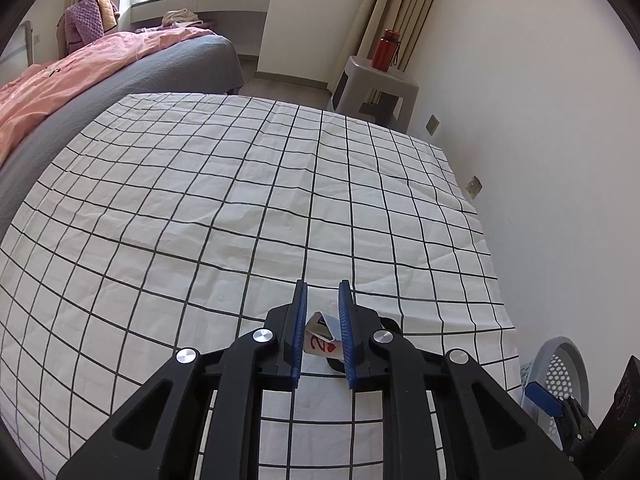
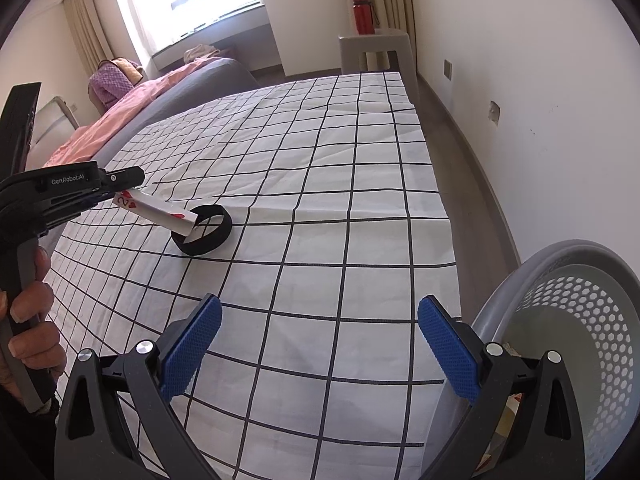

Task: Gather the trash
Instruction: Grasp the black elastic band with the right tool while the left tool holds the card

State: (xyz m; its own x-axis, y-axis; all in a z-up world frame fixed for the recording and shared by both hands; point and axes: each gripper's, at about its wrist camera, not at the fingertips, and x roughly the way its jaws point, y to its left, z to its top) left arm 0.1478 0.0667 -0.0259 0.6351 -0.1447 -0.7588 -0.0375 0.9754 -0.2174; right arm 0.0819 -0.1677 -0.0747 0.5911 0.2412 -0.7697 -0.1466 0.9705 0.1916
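My left gripper (image 1: pixel 323 286) is shut on a folded playing card (image 1: pixel 320 342) with a red 2 and hearts, pinched between its blue pads above the checked cloth (image 1: pixel 240 200). In the right wrist view the left gripper (image 2: pixel 132 184) holds the card (image 2: pixel 160 210) slanting down, and the card's lower end reaches into a black ring (image 2: pixel 204 236) lying on the cloth (image 2: pixel 320 152). My right gripper (image 2: pixel 320 308) stands open with nothing between its fingers, beside the grey perforated basket (image 2: pixel 560 276). The basket (image 1: pixel 560 360) also shows at the left view's lower right.
A hand (image 2: pixel 32 320) grips the left gripper's handle. A bed with a pink quilt (image 1: pixel 60 80) lies to the left. A grey stool (image 1: pixel 372 88) bearing a red bottle (image 1: pixel 386 50) stands past the cloth's far edge. A white wall (image 1: pixel 540 140) runs along the right.
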